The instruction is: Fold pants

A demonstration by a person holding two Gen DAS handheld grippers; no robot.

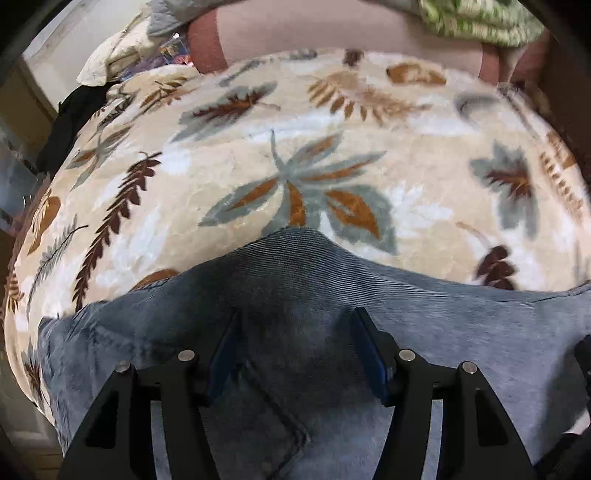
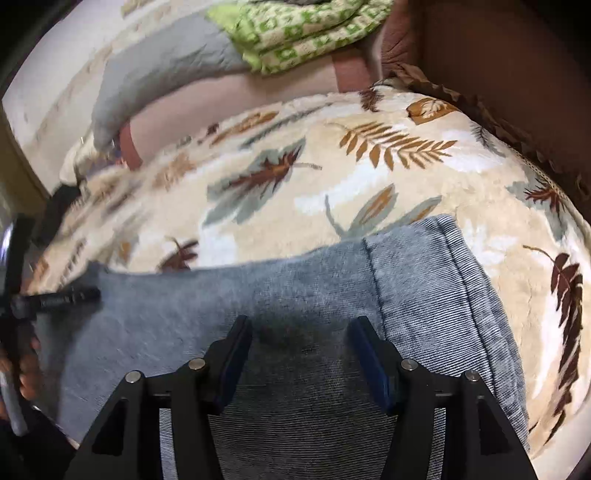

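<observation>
Blue jeans (image 1: 332, 280) lie flat on a cream blanket with a leaf print (image 1: 295, 129). My left gripper (image 1: 297, 314) hovers over the denim just above a back pocket (image 1: 266, 413). Its jaws stand apart and the cloth between them lies flat and unpinched. In the right wrist view the jeans (image 2: 424, 280) end in a stitched hem (image 2: 454, 266) at the right. My right gripper (image 2: 302, 320) is open over the denim left of that hem, with nothing pinched. The black tip of the other tool (image 2: 70, 295) rests on the denim at the far left.
A green patterned cloth (image 2: 303, 29) and a grey pillow (image 2: 159, 66) lie at the far side of the bed. A person's hand (image 2: 26, 365) shows at the left edge. The blanket (image 2: 295, 155) spreads beyond the jeans, and a dark brown surface (image 2: 498, 55) borders it on the right.
</observation>
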